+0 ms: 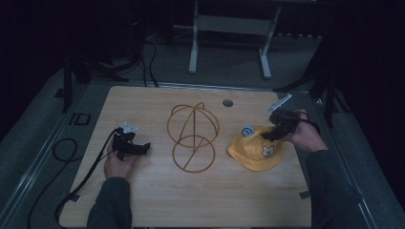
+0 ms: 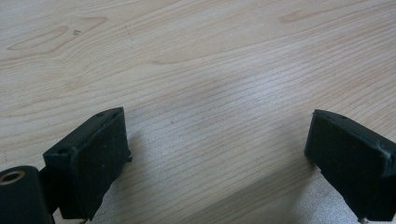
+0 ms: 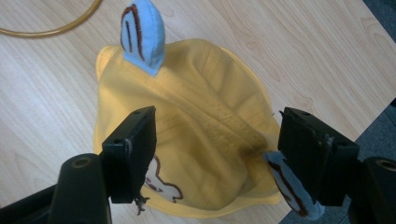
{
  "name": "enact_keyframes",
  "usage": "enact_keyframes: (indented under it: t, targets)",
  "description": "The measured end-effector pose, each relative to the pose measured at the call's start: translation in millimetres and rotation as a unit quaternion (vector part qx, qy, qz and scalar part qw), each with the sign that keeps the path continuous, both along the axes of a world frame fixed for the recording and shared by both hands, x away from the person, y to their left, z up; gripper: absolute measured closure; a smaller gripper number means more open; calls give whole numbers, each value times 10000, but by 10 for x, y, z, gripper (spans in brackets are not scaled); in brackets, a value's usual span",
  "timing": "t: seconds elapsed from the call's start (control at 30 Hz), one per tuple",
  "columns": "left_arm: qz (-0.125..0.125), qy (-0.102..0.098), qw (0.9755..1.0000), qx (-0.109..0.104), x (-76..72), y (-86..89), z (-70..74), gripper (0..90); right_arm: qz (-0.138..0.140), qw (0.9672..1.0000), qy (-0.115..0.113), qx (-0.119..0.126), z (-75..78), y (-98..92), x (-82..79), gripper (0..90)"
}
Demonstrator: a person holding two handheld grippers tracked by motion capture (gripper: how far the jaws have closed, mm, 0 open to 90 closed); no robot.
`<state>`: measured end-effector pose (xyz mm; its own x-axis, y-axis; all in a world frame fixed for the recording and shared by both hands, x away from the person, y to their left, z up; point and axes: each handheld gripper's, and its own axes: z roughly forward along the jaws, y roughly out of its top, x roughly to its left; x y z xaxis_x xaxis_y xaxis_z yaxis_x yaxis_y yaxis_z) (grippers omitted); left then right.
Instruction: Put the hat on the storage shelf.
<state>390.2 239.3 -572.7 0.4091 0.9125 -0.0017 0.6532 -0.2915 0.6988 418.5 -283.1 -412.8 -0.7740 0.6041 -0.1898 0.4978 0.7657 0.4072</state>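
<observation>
High view: a soft yellow fabric child's hat with blue ears (image 1: 258, 151) lies at three o'clock of a gold wire hat stand (image 1: 193, 138) on the pale wooden tabletop (image 1: 153, 200). The right hand-held gripper (image 1: 276, 130) hangs over the hat's crown, so the step looks like the reach to grasp. The left hand-held gripper (image 1: 136, 148) waits at nine o'clock.

Left gripper view: jaws wide apart over bare wood.

Right gripper view: jaws apart astride the crown, nothing pinched. Next it should probably descend and close on a fold.
</observation>
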Motion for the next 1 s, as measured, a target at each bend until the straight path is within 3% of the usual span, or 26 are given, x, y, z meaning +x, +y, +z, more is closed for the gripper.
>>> enact_keyframes:
  t: [0.4,0.47,0.63,1.0]
  targets:
    - [-24,5,10000,12,-1,0,1,59,28,9996,239,-125,-83,51,148,288]
    - [-24,4,10000,10,-1,0,1,59,142,9992,328,-205,-154,70,172,291]
    - [-21,8,10000,5,-1,0,1,59,286,9980,403,-390,-237,87,181,440]
    - [-21,8,10000,5,-1,0,1,59,579,9957,569,-450,-255,38,180,667]
